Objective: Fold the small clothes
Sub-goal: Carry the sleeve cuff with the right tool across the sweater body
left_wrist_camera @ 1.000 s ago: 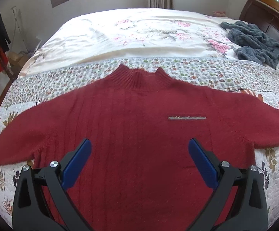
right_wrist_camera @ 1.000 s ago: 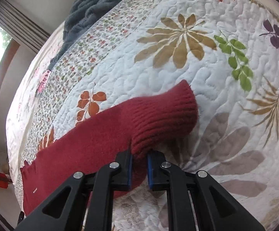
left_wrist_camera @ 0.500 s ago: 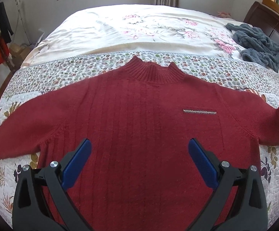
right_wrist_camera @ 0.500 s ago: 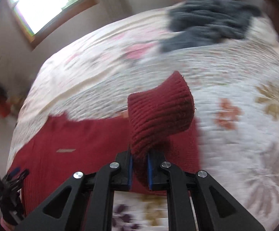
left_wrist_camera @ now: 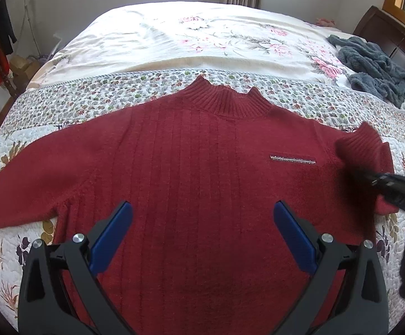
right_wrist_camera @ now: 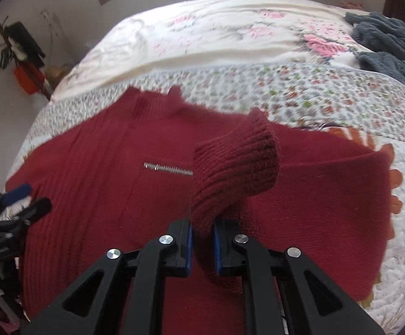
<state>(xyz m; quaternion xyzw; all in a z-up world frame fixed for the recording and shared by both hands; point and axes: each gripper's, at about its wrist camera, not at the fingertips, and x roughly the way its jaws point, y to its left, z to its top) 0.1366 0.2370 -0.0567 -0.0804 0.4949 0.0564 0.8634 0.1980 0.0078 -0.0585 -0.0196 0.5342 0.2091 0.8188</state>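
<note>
Quilted bedding (left_wrist_camera: 62,106) printed with small flowers and big leaf shapes covers the near half of the bed, its stitching puckered into soft ripples; beyond it lies a smoother cream sheet (left_wrist_camera: 202,36) with pink blossoms, and a crumpled grey fleecy garment (left_wrist_camera: 375,67) sits by the dark wooden headboard (left_wrist_camera: 392,36). Spread flat on the quilt is a dark red knitted sweater (left_wrist_camera: 191,173), fuzzy in texture, with vertical ribs down the front, a thick ribbed mock neck and a short silvery trim strip (left_wrist_camera: 292,159) on the chest. One sleeve lies stretched out to the side. The other sleeve's ribbed cuff (right_wrist_camera: 236,164) is raised over the sweater's chest, curled into a rounded tube, and the right gripper (right_wrist_camera: 202,240) pinches it between blue-padded fingers pressed close together. The left gripper (left_wrist_camera: 202,234) hovers over the lower body of the sweater, its blue pads spread wide and holding nothing.
</note>
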